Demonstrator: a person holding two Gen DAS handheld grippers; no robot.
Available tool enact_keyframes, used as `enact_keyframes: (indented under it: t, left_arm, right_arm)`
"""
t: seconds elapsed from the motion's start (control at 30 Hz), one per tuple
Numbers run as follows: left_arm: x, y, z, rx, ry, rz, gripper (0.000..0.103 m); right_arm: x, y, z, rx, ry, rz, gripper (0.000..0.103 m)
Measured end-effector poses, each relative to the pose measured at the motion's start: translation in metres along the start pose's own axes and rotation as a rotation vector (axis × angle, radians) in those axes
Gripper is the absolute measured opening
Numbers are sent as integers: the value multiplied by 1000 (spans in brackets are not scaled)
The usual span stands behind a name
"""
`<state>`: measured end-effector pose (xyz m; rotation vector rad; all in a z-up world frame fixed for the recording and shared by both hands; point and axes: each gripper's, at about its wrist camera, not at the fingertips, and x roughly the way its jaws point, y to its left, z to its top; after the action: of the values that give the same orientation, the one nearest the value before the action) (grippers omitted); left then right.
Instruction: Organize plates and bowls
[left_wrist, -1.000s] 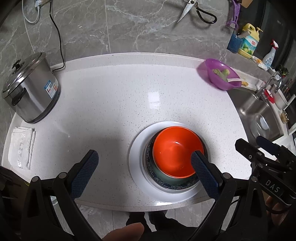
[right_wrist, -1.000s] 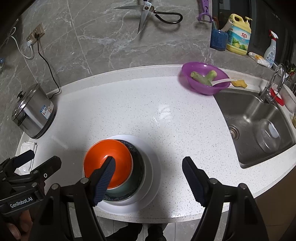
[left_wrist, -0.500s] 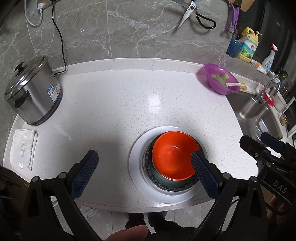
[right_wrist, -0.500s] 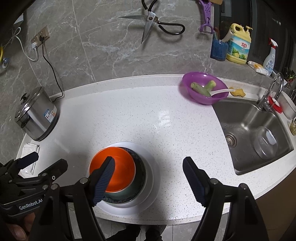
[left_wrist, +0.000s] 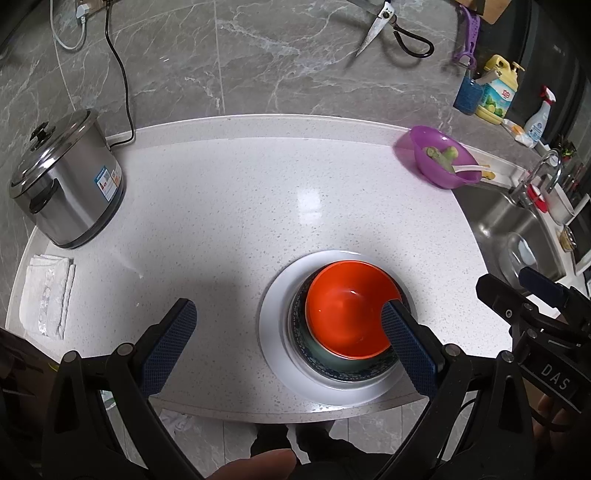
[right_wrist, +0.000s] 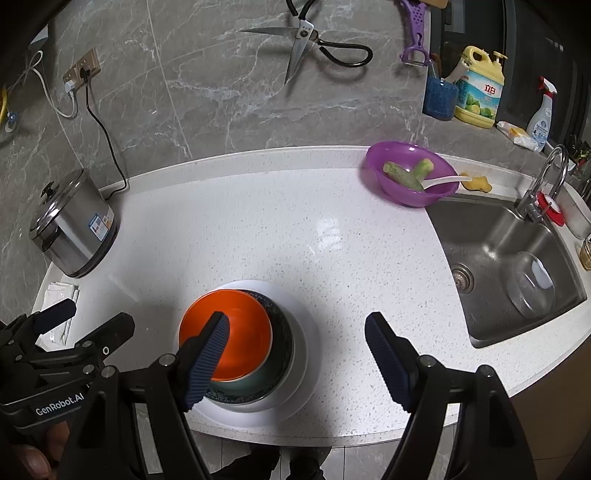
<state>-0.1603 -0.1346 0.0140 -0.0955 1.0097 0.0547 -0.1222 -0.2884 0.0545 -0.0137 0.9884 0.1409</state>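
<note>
Near counter edge, orange bowl (left_wrist: 347, 314) mouth-up, round, both grippers' fingers (right_wrist: 207, 358) spread, empty.

Bare counter (left_wrist: 258, 206) (pot (left_wrist: 66, 181) leftward)

Black gripper (left_wrist: 288, 338) frames, blue ribbed pads (right_wrist: 207, 356), silver screws

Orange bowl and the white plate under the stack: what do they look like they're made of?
Orange bowl: probably plastic or melamine, since its colour is flat and even with only a soft sheen. White plate: glossy, likely glazed ceramic, though melamine can't be ruled out.
</note>
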Motion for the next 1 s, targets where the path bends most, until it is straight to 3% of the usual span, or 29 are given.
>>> enact_keyframes:
  t: [1.0]
  left_arm:
    - [7,3,3,-1,8,1,101]
  right_arm:
    - [11,-2,2,-9,20,9,78]
